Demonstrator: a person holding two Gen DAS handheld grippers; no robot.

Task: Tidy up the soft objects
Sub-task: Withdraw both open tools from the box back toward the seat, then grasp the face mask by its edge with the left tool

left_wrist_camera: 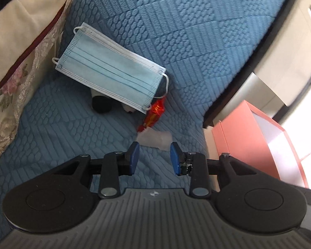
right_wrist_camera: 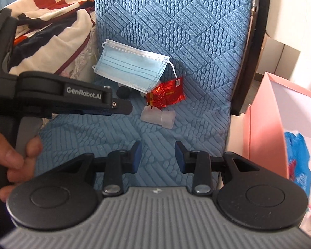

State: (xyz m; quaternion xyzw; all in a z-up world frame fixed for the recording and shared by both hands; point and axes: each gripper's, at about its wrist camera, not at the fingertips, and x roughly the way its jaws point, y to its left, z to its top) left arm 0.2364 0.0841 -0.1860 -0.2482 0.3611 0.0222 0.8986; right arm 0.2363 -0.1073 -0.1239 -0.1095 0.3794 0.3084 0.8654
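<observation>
— What are your claws doing right now?

— I'm holding my left claw [left_wrist_camera: 154, 158] over the blue quilted sofa cushion [left_wrist_camera: 197, 41], jaws parted with nothing between them. My right claw [right_wrist_camera: 158, 156] is hanging released and empty too.

— Where are the soft things lying?

— A blue face mask [left_wrist_camera: 112, 70] is leaning against the backrest, partly covering a small black-and-white thing I can't make out. A red foil wrapper [right_wrist_camera: 168, 93] is sitting just beside the mask, and a clear plastic piece [right_wrist_camera: 158, 118] is lying in front of it, nearest my left claw. A pink box [right_wrist_camera: 265, 124] is standing open to the right of the cushion.
</observation>
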